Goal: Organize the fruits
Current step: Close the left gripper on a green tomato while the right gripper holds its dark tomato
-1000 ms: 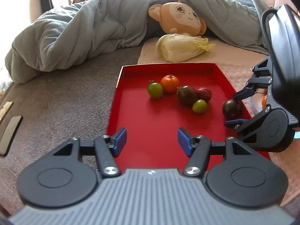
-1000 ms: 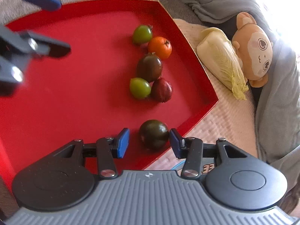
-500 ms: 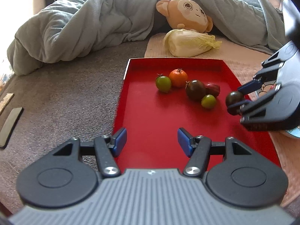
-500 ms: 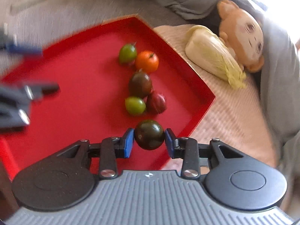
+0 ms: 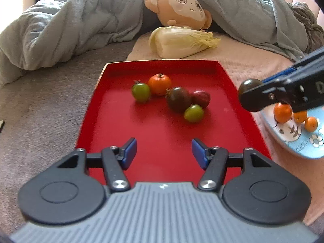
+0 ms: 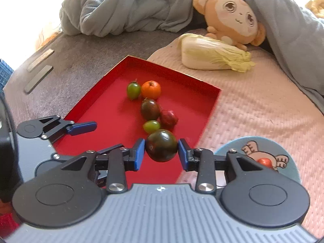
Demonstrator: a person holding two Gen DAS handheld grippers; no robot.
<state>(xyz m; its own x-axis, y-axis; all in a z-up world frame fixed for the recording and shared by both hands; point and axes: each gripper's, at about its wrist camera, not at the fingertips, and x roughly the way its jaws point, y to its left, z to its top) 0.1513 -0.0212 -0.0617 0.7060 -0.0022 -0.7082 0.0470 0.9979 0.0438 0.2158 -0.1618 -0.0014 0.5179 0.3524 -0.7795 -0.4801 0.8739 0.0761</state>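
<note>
My right gripper (image 6: 161,154) is shut on a dark round fruit (image 6: 161,148) and holds it above the right edge of the red tray (image 6: 113,109); the fruit also shows in the left wrist view (image 5: 250,85). On the tray lie a green fruit (image 5: 140,92), an orange one (image 5: 159,84), a dark one (image 5: 179,99), a red one (image 5: 201,99) and a second green one (image 5: 193,113). My left gripper (image 5: 163,151) is open and empty over the tray's near end. A blue plate (image 5: 299,141) to the right holds three small orange fruits (image 5: 282,112).
A cabbage (image 5: 180,42) and a plush monkey (image 5: 180,8) lie behind the tray under a grey blanket (image 5: 70,28). Two flat dark bars (image 6: 38,75) lie on the grey cover at the left. A pink mat (image 6: 253,105) spreads under the plate.
My right gripper closed on the dark fruit at the tray's right edge, lifted it, and moved right toward the blue plate. My left gripper stayed open over the tray.
</note>
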